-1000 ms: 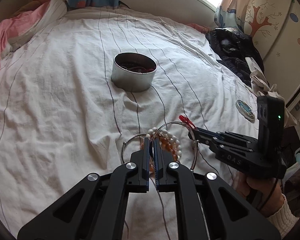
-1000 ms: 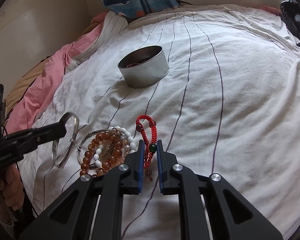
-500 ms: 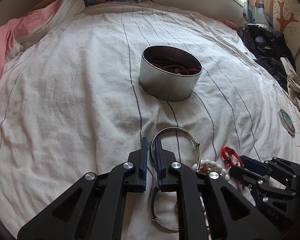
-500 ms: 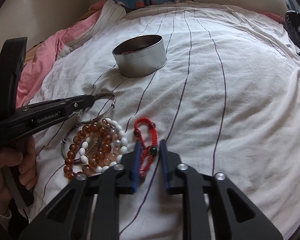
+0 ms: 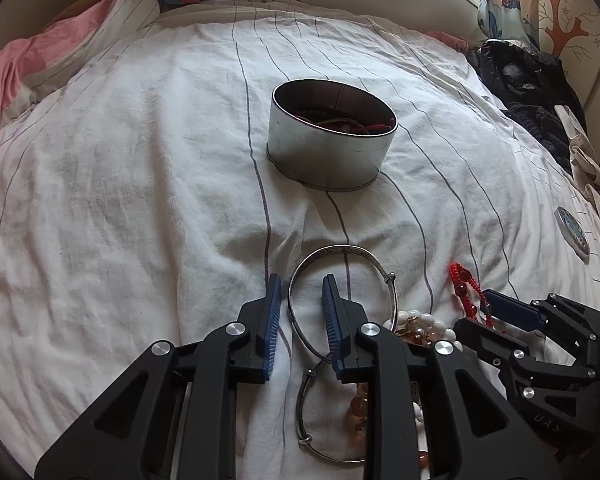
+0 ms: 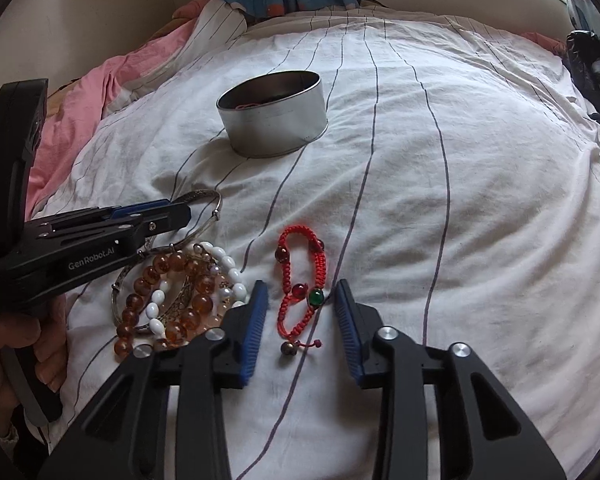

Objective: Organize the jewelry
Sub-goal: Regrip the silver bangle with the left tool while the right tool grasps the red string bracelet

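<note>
Nearest: right gripper [image 6: 300, 316], jaws opening, straddles the red cord bracelet [image 6: 302, 280], pads clear of it. Left gripper [image 5: 300, 312], jaws opening, brackets the silver bangle [image 5: 342, 280] rim without pinching it. Beside: amber and white bead bracelets [image 6: 180, 296]. Beyond all: the metal tin [image 6: 274, 114], already holding some cords. Four or so pieces remain outside the tin.
</note>
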A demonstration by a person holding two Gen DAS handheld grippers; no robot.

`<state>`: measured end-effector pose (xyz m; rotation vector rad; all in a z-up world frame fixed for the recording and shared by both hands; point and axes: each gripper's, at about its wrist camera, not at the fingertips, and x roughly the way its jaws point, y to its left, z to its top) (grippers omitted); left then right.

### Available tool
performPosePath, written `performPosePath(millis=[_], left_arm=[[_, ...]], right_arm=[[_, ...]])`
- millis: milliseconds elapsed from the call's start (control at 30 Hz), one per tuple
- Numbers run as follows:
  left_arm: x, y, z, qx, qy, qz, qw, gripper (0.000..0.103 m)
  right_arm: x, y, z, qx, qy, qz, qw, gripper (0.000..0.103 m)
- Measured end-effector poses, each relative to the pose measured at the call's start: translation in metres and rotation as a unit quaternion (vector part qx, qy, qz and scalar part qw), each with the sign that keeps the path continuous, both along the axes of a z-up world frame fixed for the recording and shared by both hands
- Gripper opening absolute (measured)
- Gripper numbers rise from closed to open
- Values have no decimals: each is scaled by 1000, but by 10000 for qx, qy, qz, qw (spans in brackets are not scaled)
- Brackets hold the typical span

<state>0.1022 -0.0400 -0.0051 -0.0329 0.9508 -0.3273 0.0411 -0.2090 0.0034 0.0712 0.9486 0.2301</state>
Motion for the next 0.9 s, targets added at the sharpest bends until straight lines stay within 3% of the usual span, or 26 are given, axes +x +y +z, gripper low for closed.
performPosePath(millis=[67, 100, 200, 267, 300, 400, 467, 533, 633, 900], left_arm=[[-1, 1, 1, -34, -21, -17, 10000, 20], [-2, 1, 1, -50, -42, -46, 10000, 13], [-3, 2, 2, -64, -86, -94, 9999, 7], [-3, 1, 2, -33, -77, -106, 9999, 7], [-3, 0, 1, -13, -50, -111, 9999, 7], [-2, -1, 0, 25, -10, -83, 10000, 9], [-1, -1, -1, 36, -1, -80, 10000, 9], [-1, -1, -1, 44, 3, -86, 10000, 10], [-1, -1, -2, 50, 2, -86, 10000, 10], [-2, -2, -3, 117, -19, -97, 9999, 10]], right_arm=[[0, -3, 2, 106, -56, -15, 9999, 11], [-1, -4, 6, 188, -149, -6, 9997, 11], [-2, 0, 17, 162, -461, 2, 9988, 11], [1, -1, 15, 87, -385, -50, 9992, 31], [2, -2, 11, 79, -312, -69, 9995, 47], [6, 1, 3, -83, -83, -28, 9999, 49], [6, 5, 0, -193, -46, 19, 9998, 44], [5, 6, -1, -194, -26, 35, 9998, 27], [5, 0, -1, -42, -5, -33, 10000, 12], [1, 4, 8, -52, -308, -2, 9995, 12]])
